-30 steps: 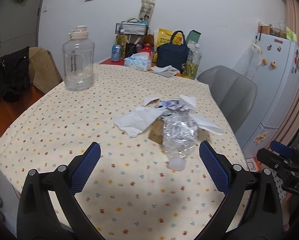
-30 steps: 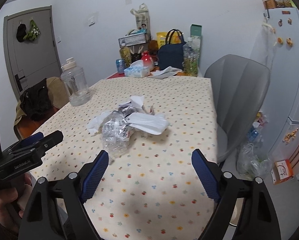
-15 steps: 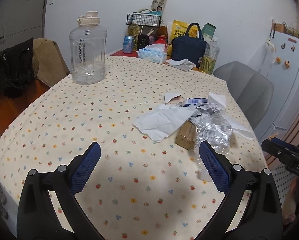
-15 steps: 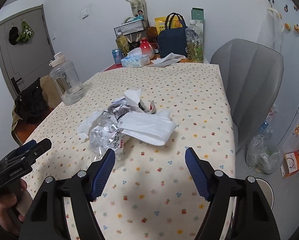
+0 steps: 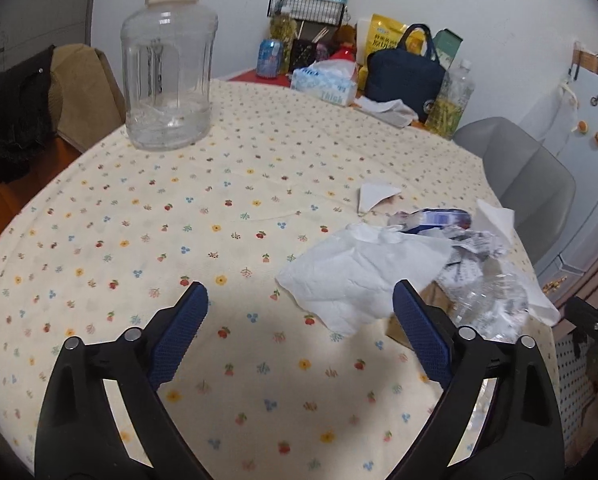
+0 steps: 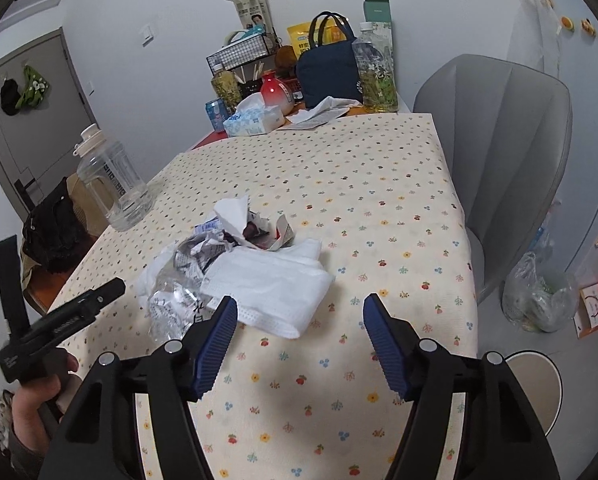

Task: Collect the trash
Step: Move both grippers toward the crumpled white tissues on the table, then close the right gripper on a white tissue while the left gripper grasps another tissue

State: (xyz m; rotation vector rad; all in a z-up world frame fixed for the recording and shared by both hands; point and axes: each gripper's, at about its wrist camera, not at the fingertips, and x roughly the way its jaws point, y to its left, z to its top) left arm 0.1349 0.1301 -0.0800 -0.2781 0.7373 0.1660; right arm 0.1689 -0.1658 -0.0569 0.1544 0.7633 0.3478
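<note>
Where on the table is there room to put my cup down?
The bare patch between the water jug and the trash pile is widest. The tablecloth between the pile and the grey chair is bare too. The far end is crowded around the tissue box and blue bag.

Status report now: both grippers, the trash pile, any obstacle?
Left gripper closing, nothing between jaws. Right gripper closing, empty, white tissue just ahead. Trash pile untouched on tablecloth. Nothing blocking.
</note>
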